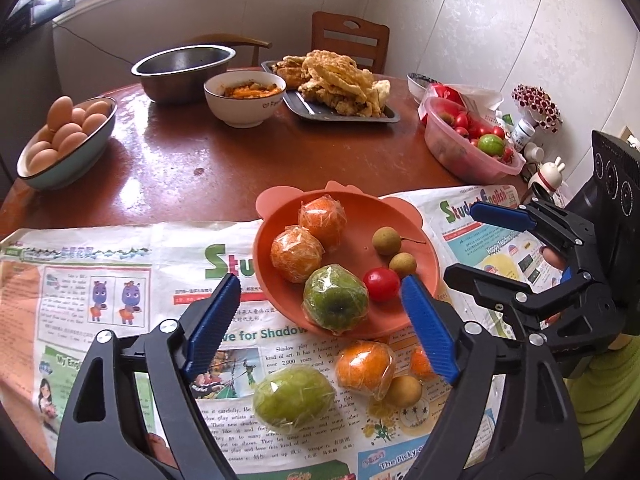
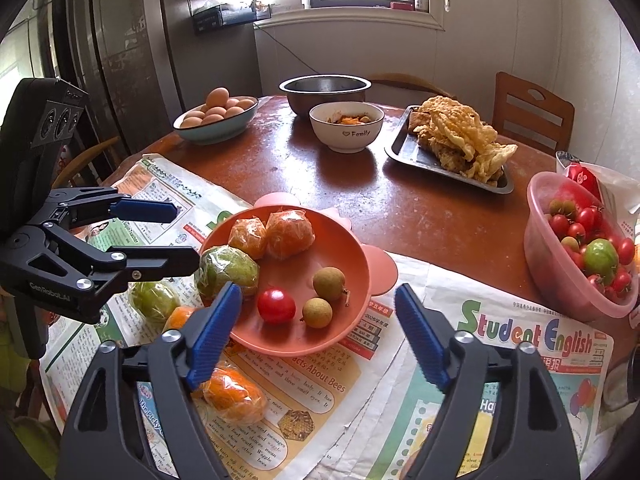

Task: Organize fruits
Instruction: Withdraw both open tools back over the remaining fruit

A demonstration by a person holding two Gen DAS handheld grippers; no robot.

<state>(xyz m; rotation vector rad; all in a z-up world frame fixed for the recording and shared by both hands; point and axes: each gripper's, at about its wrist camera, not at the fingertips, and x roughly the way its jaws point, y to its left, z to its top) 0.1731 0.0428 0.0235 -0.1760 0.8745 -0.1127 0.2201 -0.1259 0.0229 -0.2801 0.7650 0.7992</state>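
Tongs, left (image 1: 320, 324) and right (image 2: 318, 336), agape, tilted down over plate (image 1: 404, 322).

Orange plate (image 1: 416, 304) holds six fruits; wrapped green fruit (image 1: 294, 398), orange (image 1: 365, 368) lie on newspaper.

- left gripper (image 1: 320, 320) with jaws spread wide, nothing between the blue pads
- orange plate (image 1: 424, 248) holds two wrapped oranges, a wrapped green apple (image 1: 335, 298), a red tomato, two longans
- another green apple (image 1: 294, 398) lies on newspaper (image 1: 100, 280); right gripper (image 1: 476, 240) open too
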